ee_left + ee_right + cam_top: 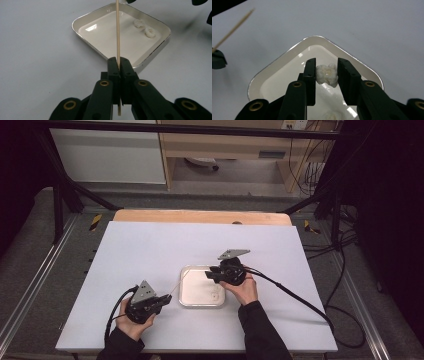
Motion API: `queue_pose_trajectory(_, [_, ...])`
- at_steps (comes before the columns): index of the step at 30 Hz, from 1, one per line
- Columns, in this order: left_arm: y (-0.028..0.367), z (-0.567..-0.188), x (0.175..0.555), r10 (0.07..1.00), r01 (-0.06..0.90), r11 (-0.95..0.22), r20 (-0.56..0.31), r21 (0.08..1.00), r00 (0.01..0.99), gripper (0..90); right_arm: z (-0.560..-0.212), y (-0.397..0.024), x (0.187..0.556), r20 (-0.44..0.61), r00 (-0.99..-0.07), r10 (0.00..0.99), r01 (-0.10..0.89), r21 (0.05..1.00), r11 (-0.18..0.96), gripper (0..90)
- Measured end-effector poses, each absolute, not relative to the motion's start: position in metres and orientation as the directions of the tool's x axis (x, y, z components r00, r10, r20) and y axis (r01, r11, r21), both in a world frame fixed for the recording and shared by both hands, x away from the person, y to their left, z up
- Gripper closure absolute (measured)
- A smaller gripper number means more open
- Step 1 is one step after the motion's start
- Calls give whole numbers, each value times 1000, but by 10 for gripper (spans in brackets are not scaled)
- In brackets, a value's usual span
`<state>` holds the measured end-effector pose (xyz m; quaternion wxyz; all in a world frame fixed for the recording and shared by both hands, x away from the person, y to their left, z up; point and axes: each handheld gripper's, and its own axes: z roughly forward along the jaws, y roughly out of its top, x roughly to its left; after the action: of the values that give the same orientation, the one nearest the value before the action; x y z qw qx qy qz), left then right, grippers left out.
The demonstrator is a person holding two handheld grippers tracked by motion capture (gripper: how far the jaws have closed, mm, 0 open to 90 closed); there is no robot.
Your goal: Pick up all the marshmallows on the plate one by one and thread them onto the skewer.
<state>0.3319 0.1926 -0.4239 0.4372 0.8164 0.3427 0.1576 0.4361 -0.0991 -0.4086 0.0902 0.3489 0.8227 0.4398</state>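
While no writing is legible, left claw clamped on skewer, right claw gripping popcorn.

The high view looks forward and down from above the person's side of the desk, far enough off to take in the whole top and the floor beyond. The left gripper view rides close behind its own fingers, low over the desk, facing the white tray at close range. The right gripper view sits just above the same tray, looking steeply down into one corner. All three views share the tray; both gripper views also catch the wooden skewer.
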Motion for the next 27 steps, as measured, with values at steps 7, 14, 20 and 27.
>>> queue_pose_trajectory(7, [191, -424, 331, 695, 417, -379, -44, 826, 718, 884, -394, -114, 424, 191, -744, 640, 479, 820, 312, 703])
queue_pose_trajectory(14, [187, -425, 329, 689, 410, -375, -46, 831, 723, 884, -382, -130, 414, 251, -741, 623, 476, 850, 224, 704])
queue_pose_trajectory(20, [183, -424, 328, 685, 402, -370, -46, 838, 727, 884, -375, -136, 407, 299, -745, 596, 469, 870, 150, 705])
queue_pose_trajectory(27, [178, -425, 328, 677, 394, -371, -46, 841, 735, 884, -372, -135, 404, 349, -749, 562, 474, 876, 88, 710])
